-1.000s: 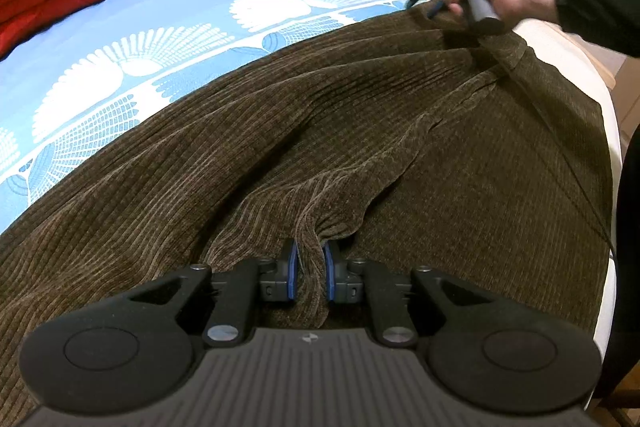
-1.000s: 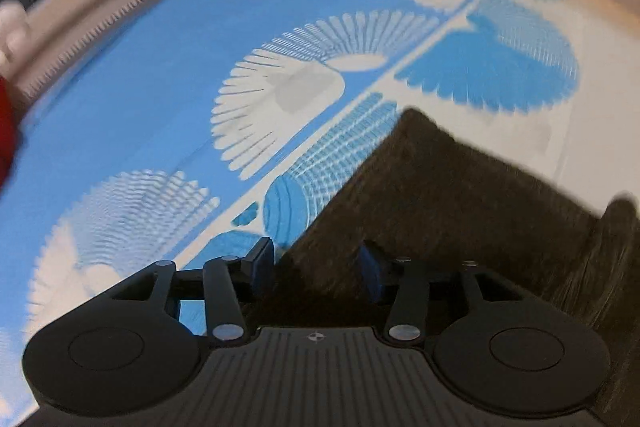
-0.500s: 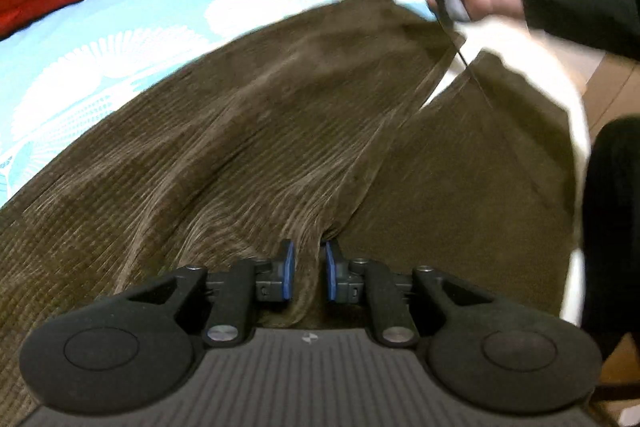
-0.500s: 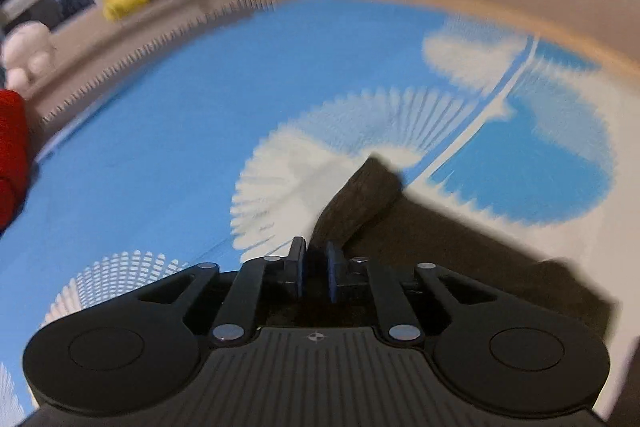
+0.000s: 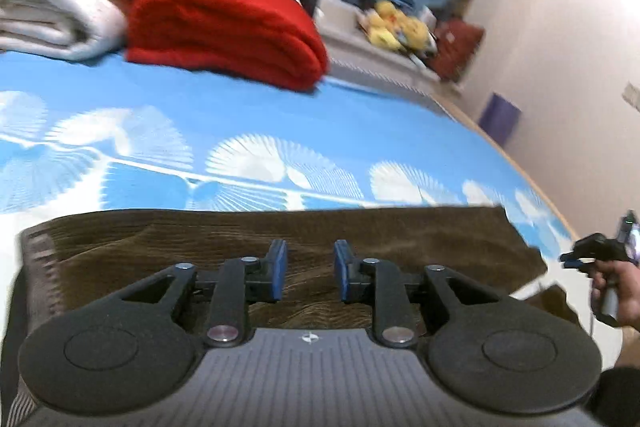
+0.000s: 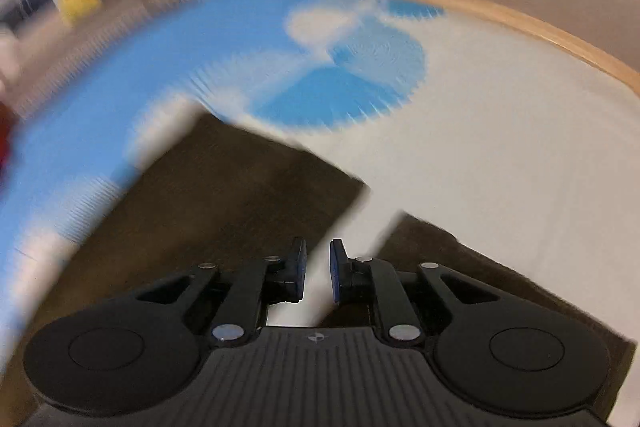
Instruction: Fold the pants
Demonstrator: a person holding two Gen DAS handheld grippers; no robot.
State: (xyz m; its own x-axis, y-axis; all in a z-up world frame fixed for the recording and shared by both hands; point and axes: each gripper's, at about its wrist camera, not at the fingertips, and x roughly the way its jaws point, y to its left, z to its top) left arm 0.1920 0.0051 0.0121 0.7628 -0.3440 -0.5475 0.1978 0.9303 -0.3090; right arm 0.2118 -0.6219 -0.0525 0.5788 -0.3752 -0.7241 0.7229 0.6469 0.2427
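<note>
The brown corduroy pants [image 5: 360, 239] lie flat on the blue and white bed sheet [image 5: 280, 123], waistband at the left, leg ends at the right. My left gripper [image 5: 308, 273] hovers over the pants with its jaws open and nothing between them. My right gripper [image 6: 316, 273] is above the gap between the two leg ends [image 6: 224, 187], jaws slightly apart and empty; bare sheet shows between them. It also shows in the left wrist view [image 5: 592, 255], held in a hand at the far right.
A folded red blanket [image 5: 224, 27] and folded white blankets [image 5: 60, 3] lie at the far side of the bed. Yellow plush toys [image 5: 396, 27] sit on a ledge behind. The wooden bed edge [image 6: 520, 27] runs along the right, by the wall.
Both grippers have let go of the pants and opened. The pants, held up and stretched before, now lie flat on the sheet. Both cameras have swung; the right view is blurred.
</note>
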